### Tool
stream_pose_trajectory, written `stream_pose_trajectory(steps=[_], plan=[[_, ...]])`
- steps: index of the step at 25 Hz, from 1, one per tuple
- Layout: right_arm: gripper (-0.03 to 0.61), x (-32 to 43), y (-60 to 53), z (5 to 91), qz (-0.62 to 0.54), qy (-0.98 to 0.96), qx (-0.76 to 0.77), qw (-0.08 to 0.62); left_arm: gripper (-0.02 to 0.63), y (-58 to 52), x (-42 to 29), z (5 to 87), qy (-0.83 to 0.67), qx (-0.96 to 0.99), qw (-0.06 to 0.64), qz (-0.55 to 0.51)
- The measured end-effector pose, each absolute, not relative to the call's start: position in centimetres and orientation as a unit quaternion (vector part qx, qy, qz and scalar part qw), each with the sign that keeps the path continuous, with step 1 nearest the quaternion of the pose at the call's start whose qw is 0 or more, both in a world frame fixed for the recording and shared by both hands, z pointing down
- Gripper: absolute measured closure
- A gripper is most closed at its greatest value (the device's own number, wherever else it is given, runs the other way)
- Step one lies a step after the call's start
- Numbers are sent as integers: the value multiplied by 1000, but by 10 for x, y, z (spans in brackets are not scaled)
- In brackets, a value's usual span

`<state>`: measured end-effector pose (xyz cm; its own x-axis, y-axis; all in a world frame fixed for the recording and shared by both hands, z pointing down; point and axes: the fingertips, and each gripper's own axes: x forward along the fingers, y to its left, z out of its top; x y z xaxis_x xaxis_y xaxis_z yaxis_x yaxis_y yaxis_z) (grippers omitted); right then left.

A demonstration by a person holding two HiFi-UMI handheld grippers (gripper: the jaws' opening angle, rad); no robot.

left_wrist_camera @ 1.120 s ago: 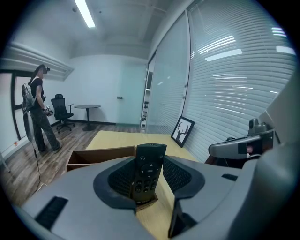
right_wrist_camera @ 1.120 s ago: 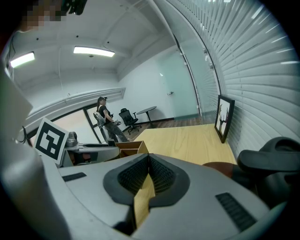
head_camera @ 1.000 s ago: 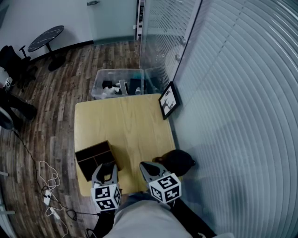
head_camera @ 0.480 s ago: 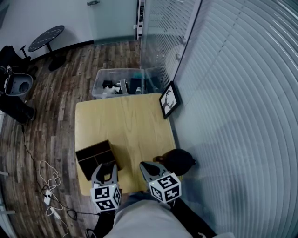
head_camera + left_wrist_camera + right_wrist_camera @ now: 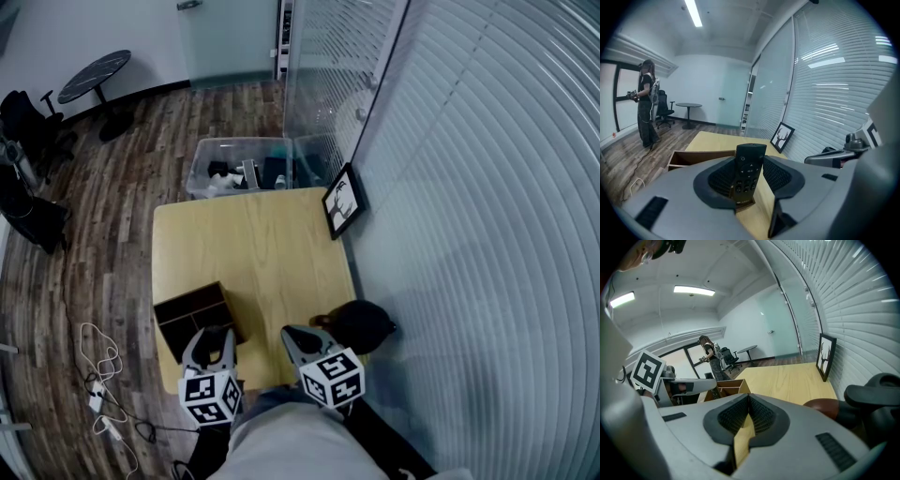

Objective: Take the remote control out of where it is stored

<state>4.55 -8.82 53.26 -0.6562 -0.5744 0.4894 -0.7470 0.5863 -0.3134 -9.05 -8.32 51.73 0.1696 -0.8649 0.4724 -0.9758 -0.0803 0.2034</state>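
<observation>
A black remote control [image 5: 750, 159] stands upright between the jaws of my left gripper [image 5: 747, 174], which is shut on it, buttons toward the camera. Just behind and to the left sits the dark wooden organizer box [image 5: 692, 157] with open compartments. In the head view the left gripper [image 5: 212, 339] hovers at the near right corner of the box [image 5: 190, 314], and the remote is hard to make out there. My right gripper [image 5: 298, 341] floats beside it over the table's front edge. Its ribbed pads [image 5: 758, 414] are pressed together with nothing between them.
The light wooden table [image 5: 253, 248] has a framed deer picture [image 5: 342, 200] leaning on the blinds at its right. A dark rounded object [image 5: 361, 324] lies at the front right corner. A clear plastic bin [image 5: 242, 167] stands beyond the table. A person [image 5: 646, 108] stands far left.
The left gripper has shifted very slightly to the left with the remote in it. The right gripper has not moved. The person at the far left has moved about.
</observation>
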Motion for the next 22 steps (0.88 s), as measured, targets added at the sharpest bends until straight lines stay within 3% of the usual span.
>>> stream_pose_trajectory(steps=[22], plan=[[574,44,-90,540,254,-874,374,177,426,-83,-94,513,-636,723,254,93]])
